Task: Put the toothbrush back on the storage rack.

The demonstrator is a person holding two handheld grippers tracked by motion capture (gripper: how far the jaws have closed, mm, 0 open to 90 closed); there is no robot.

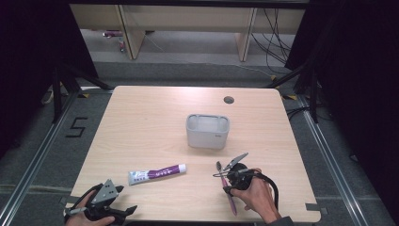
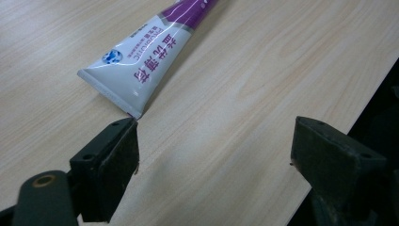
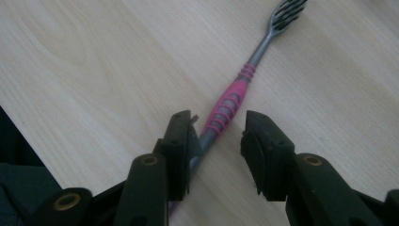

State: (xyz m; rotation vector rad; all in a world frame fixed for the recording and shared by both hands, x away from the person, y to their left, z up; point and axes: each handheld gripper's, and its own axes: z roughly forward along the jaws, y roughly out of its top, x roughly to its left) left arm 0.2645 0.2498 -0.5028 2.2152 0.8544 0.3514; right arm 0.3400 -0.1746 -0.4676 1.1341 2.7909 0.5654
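A toothbrush (image 1: 227, 186) with a pink and grey handle lies flat near the front edge of the surface (image 1: 155, 117), right of the middle, with its bristled head pointing away from the person. The right tongs (image 1: 227, 182) are over its handle, held in the person's right hand (image 1: 256, 193). In the right gripper view the toothbrush (image 3: 235, 96) runs up between the two jaws, which stand a narrow way apart on either side of the handle; one jaw is just beside it, and no grip has closed on it.

A white and purple toothpaste tube (image 1: 156, 173) lies flat to the left of the toothbrush, near the front edge. The left tongs (image 1: 123, 200) are at the front left corner, jaws wide apart and holding nothing, with the tube's flat crimped end (image 2: 113, 89) just beyond one jaw.

A light grey holder (image 1: 207, 131) stands upright near the middle of the surface, well apart from both.
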